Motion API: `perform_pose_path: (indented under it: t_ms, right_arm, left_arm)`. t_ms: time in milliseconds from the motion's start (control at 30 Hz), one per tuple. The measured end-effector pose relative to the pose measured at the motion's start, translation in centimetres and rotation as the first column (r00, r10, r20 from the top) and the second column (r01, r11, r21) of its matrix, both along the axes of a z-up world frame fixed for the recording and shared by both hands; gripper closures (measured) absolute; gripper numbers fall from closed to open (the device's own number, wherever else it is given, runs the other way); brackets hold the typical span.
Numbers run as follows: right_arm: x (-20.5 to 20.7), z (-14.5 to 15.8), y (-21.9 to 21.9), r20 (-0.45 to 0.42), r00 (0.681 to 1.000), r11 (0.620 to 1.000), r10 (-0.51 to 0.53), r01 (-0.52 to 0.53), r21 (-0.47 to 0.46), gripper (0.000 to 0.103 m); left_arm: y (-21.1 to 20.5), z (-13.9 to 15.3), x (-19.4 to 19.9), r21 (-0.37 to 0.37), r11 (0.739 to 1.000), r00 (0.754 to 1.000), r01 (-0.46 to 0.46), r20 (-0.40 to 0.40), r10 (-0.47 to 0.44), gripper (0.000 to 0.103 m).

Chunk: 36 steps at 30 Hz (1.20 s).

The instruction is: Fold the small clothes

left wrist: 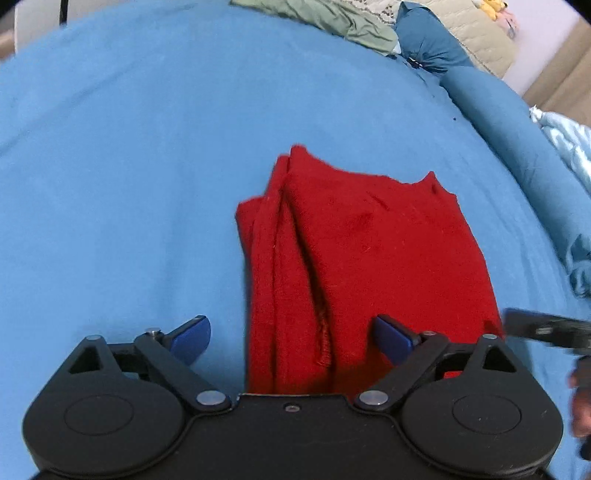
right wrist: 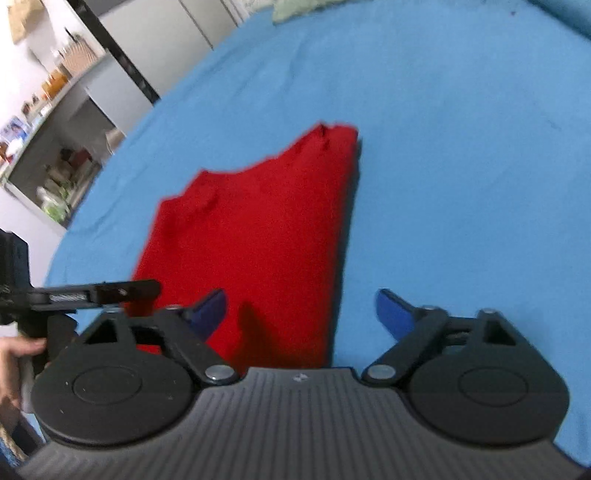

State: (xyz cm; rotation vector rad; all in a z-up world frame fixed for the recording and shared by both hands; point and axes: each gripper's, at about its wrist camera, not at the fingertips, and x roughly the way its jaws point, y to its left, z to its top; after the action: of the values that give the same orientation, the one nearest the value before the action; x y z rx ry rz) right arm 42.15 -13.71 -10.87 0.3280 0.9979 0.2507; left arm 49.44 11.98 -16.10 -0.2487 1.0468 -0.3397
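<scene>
A red garment (left wrist: pixel 354 251) lies folded into a narrow stack on the blue bed sheet (left wrist: pixel 129 166). Its layered edges show on the left side. My left gripper (left wrist: pixel 293 338) is open, its blue fingertips (left wrist: pixel 393 339) spread over the garment's near end, holding nothing. In the right wrist view the same red garment (right wrist: pixel 255 236) lies ahead. My right gripper (right wrist: pixel 303 314) is open and empty above the garment's near right edge. The left gripper's black body (right wrist: pixel 92 293) shows at the left of the right wrist view.
Green clothing (left wrist: pixel 332 18) lies at the far edge of the bed, next to a dark blue pillow (left wrist: pixel 428 40) and a pale quilt (left wrist: pixel 480 40). A light blue blanket (left wrist: pixel 569 147) lies at the right. Shelves (right wrist: pixel 55 155) stand beyond the bed's left edge.
</scene>
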Motion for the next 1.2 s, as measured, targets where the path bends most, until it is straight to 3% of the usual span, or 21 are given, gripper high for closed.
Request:
perform_pose_path:
  t_ms: [100, 133, 167, 233, 367, 467, 600, 733, 833, 967, 1067, 1200]
  right_arm:
    - [0.8, -2.0, 0.9, -0.014, 0.999, 0.999, 0.03, -0.03, 0.018, 0.019]
    - [0.8, -2.3, 1.0, -0.005, 1.0, 0.999, 0.028, -0.028, 0.027, 0.024]
    - [0.8, -2.3, 1.2, 0.005, 0.999, 0.998, 0.037, -0.037, 0.046, 0.041]
    - [0.6, -2.1, 1.7, 0.027, 0.998, 0.998, 0.049, -0.05, 0.044, 0.052]
    - [0.0, -0.3, 2.2, 0.06, 0.997, 0.999, 0.041, -0.042, 0.014, 0.063]
    - [-0.9, 2.0, 1.7, 0.091, 0.995, 0.998, 0.035, -0.039, 0.043, 0.064]
    - [-3.4, 5.9, 0.4, 0.115, 0.992, 0.998, 0.051, -0.056, 0.04, 0.064]
    - [-8.5, 9.7, -3.0, 0.122, 0.991, 0.998, 0.059, -0.063, 0.029, 0.064]
    - [-12.8, 10.8, -5.7, 0.116, 0.991, 0.998, 0.062, -0.064, 0.011, 0.064]
    - [-17.9, 9.2, -8.3, 0.085, 0.994, 0.997, 0.068, -0.065, -0.033, 0.063]
    - [-20.3, 6.0, -9.5, 0.05, 0.997, 0.997, 0.055, -0.052, -0.059, 0.063]
    - [-21.3, 2.4, -10.6, 0.034, 0.999, 0.998, -0.006, 0.008, -0.056, 0.062]
  left_arm:
    - [0.2, -0.3, 0.2, -0.008, 0.999, 0.999, 0.036, 0.028, -0.035, 0.009]
    - [0.1, -0.3, 0.3, -0.003, 0.999, 0.999, 0.044, 0.03, -0.044, 0.015]
    - [0.0, -0.2, 0.3, -0.005, 0.998, 0.998, 0.057, 0.031, -0.057, 0.031]
    - [-0.3, -0.1, 0.7, -0.063, 0.994, 0.996, 0.086, 0.002, -0.086, 0.059]
    - [-1.3, 1.2, 0.6, -0.026, 0.997, 0.998, 0.07, 0.008, -0.07, 0.073]
    - [-1.6, 3.0, -0.6, -0.018, 0.999, 0.998, 0.051, 0.03, -0.05, 0.075]
    - [-3.7, 6.9, -3.8, 0.024, 0.995, 0.992, 0.093, 0.086, -0.095, 0.075]
    - [-6.8, 10.2, -9.1, 0.02, 0.987, 0.978, 0.157, 0.136, -0.158, 0.075]
    - [-10.0, 10.6, -13.2, 0.045, 0.976, 0.962, 0.213, 0.163, -0.218, 0.075]
    - [-14.3, 8.3, -17.8, 0.078, 0.961, 0.947, 0.264, 0.167, -0.274, 0.075]
    - [-16.7, 5.5, -19.6, 0.091, 0.956, 0.949, 0.279, 0.129, -0.289, 0.075]
    - [-18.4, 3.2, -20.5, 0.197, 0.95, 0.954, 0.24, 0.131, -0.269, 0.075]
